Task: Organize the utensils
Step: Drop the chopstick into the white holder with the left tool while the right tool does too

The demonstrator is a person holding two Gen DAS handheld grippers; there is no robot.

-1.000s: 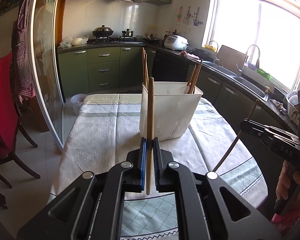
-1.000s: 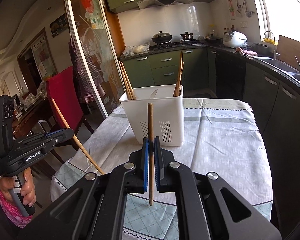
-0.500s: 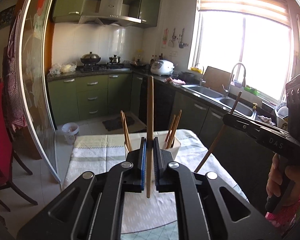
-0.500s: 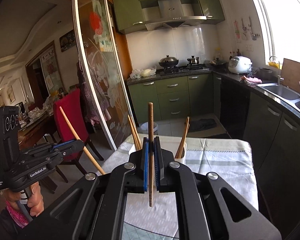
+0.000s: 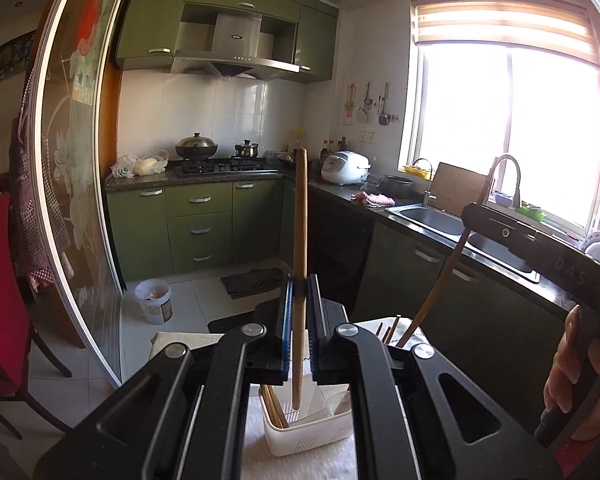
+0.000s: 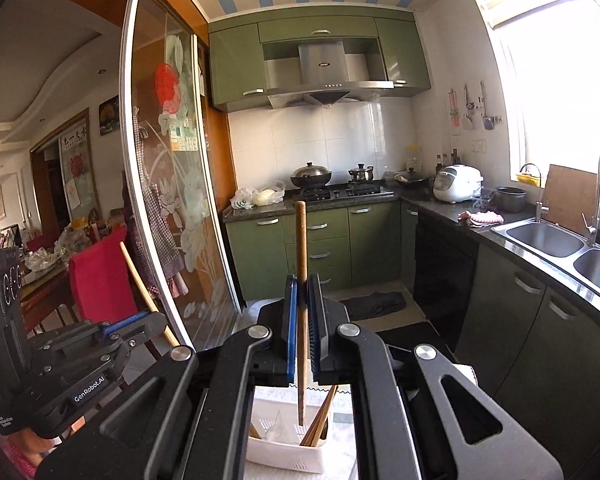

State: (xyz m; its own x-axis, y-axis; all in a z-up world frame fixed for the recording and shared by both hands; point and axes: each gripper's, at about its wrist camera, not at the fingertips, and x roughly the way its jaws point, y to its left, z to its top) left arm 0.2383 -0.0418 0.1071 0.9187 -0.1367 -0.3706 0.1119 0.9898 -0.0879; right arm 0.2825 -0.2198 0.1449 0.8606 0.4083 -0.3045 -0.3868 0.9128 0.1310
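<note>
While both chopsticks hang above the white basket (image 5: pixel 308 436), I want to keep each one upright and bring its lower tip down into a free slot, well away from the sticks already leaning inside, before I let go. My left gripper (image 5: pixel 299 312) is pressed tight on a wooden chopstick (image 5: pixel 300 240), which stands nearly straight up, its lower end just over the basket's open top. My right gripper (image 6: pixel 302 320) pinches a second chopstick (image 6: pixel 301 264) the same way, its tip hanging over the basket (image 6: pixel 288 458) near the bundle of sticks there. I should lower slowly, one hand at a time, so the two sticks don't knock together or tip the light basket on the table.
</note>
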